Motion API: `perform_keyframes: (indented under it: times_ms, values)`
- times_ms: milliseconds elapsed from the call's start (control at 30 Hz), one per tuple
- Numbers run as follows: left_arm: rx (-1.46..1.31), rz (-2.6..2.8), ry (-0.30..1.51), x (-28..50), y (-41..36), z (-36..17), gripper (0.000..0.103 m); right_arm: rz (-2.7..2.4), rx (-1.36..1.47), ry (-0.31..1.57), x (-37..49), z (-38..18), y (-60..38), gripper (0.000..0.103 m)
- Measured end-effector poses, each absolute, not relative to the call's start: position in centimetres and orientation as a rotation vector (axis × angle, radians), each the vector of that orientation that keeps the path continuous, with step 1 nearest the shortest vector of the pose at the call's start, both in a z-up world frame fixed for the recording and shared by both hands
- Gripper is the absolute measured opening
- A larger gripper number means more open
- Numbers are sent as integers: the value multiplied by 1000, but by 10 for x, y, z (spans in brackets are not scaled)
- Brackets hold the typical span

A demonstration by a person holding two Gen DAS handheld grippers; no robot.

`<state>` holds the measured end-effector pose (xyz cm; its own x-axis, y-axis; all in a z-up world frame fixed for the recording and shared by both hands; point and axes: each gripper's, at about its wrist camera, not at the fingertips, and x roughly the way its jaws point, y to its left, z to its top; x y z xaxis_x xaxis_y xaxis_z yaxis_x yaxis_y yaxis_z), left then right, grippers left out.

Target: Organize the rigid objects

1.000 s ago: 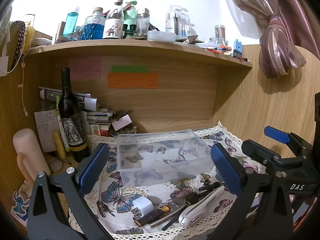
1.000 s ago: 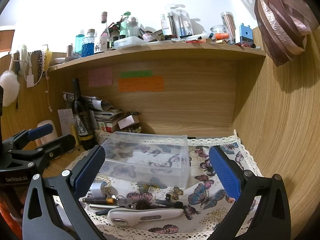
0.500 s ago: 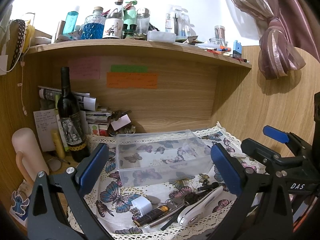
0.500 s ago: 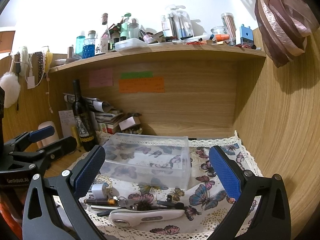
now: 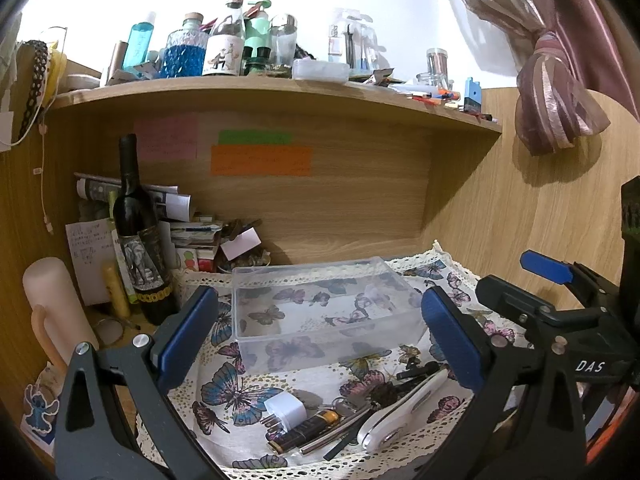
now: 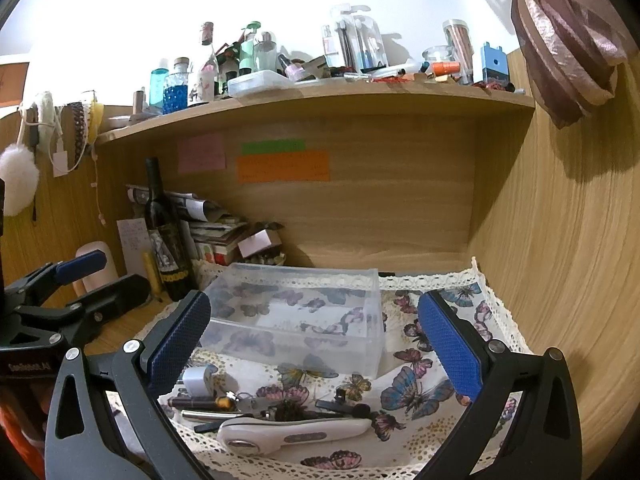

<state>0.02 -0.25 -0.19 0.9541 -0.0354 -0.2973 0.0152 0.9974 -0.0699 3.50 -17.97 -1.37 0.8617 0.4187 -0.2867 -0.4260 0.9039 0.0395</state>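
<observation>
Clutter before clear bin, bottle behind

Two grippers were in view, the left gripper and the right gripper, each with two blue pads spread apart and nothing between them. One clear plastic box sat on one butterfly cloth. At six o'clock from the box lay one white charger plug, one white handled tool and one dark tube with a gold end; the other small pieces were too tangled to count. At nine o'clock stood one wine bottle. Three sticky notes hung on the back panel.
</observation>
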Motion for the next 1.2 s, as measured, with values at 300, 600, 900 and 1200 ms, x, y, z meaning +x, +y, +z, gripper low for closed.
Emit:
perform_keyframes:
  times_ms: [300,600,900,1200]
  values:
    - [-111,34,396,18,25,-19,77,449,8,432,61,-42,-191,93]
    - [-94,56,612,37,39,-79,66,505,4,611,70,-93,-179,94]
    - [-118,41,721,39,43,-111,66,589,-62,727,74,-129,-136,98]
    - [-104,-3,725,43,32,-111,66,524,-137,712,71,-137,-134,98]
